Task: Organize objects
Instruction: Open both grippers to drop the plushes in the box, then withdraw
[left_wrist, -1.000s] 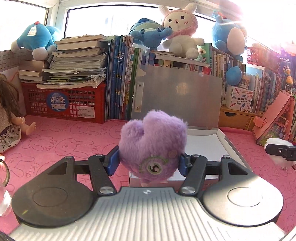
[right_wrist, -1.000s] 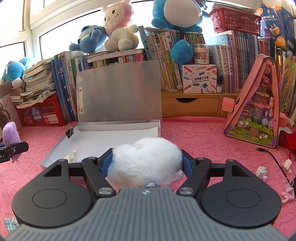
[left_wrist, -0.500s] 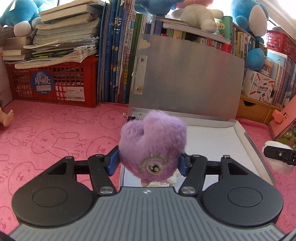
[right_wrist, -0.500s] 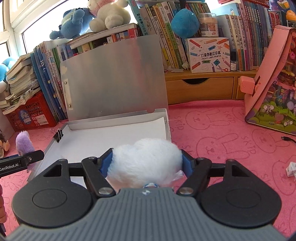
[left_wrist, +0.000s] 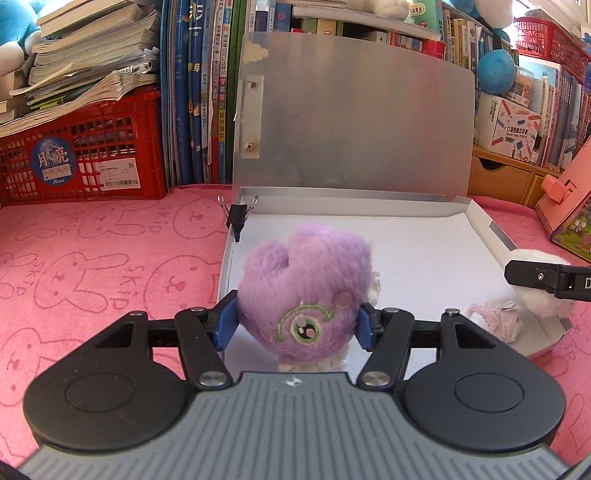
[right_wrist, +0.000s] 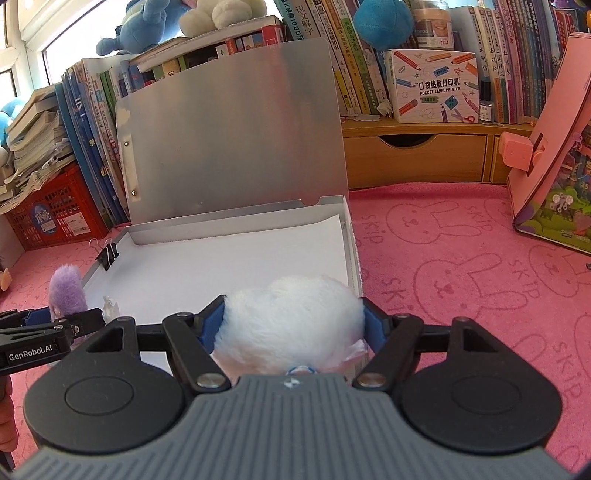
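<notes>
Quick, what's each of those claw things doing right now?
Left gripper: closed on the purple plush toy.
Right gripper: closed on the white plush toy.

Open box (left_wrist: 476, 221) on pink mat (left_wrist: 92, 251): white floor bare through its middle and rear. Raised lid (left_wrist: 354, 122) walls off the box's back edge. Binder clip (left_wrist: 238, 218) juts from the rear-left corner of the rim. Crumpled scraps (left_wrist: 495, 321) crowd the front-right corner. Mat's back edge blocked by red crate (left_wrist: 74, 155) and upright books (left_wrist: 199, 92); right edge by pink playhouse (right_wrist: 550, 147). Mat right of box lies clear (right_wrist: 443, 258).
</notes>
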